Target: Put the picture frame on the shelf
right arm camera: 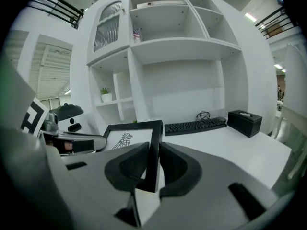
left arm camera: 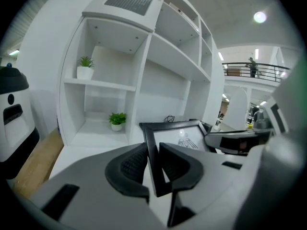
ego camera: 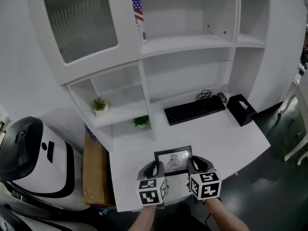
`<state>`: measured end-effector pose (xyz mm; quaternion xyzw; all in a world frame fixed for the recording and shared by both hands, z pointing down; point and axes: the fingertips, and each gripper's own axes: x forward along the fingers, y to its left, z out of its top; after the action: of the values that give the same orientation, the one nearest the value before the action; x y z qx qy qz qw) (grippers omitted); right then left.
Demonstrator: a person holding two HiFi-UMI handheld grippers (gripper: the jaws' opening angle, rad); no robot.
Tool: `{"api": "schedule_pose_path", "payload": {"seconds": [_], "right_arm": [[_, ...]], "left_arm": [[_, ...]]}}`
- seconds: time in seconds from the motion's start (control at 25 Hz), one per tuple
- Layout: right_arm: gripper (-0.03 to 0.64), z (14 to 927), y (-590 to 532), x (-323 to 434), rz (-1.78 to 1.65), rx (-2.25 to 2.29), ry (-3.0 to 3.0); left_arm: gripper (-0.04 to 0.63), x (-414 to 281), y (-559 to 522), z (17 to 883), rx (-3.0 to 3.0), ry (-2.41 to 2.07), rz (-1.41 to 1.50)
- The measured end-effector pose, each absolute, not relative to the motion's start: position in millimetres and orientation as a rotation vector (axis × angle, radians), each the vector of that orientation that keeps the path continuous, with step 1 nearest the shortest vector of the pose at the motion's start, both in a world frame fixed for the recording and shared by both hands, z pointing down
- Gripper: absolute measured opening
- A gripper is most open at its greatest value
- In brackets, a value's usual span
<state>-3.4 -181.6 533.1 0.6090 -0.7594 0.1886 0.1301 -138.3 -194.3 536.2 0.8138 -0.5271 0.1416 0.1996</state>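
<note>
Pinching picture frame by left rim with left gripper, by right rim with right gripper, both sets of jaws part-closed on it. Holding it over desk near edge, well apart from shelf. Losing frame's lower half behind marker cubes in head view; getting pad contact only from gripper views.

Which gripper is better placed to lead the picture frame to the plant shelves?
Left, probably: the left gripper and right gripper both clamp the picture frame, but the left holds the side nearer the plant shelves.
</note>
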Motion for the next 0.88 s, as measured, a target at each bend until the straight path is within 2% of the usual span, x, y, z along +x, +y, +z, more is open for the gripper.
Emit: {"api": "schedule_pose_path", "payload": {"seconds": [0.88], "right_arm": [[0.069, 343.4, -163.0, 60.7, 0.158, 2.097, -2.344]], "left_arm": [[0.072, -72.3, -194.2, 337.7, 2.686, -1.477, 0.122]]}}
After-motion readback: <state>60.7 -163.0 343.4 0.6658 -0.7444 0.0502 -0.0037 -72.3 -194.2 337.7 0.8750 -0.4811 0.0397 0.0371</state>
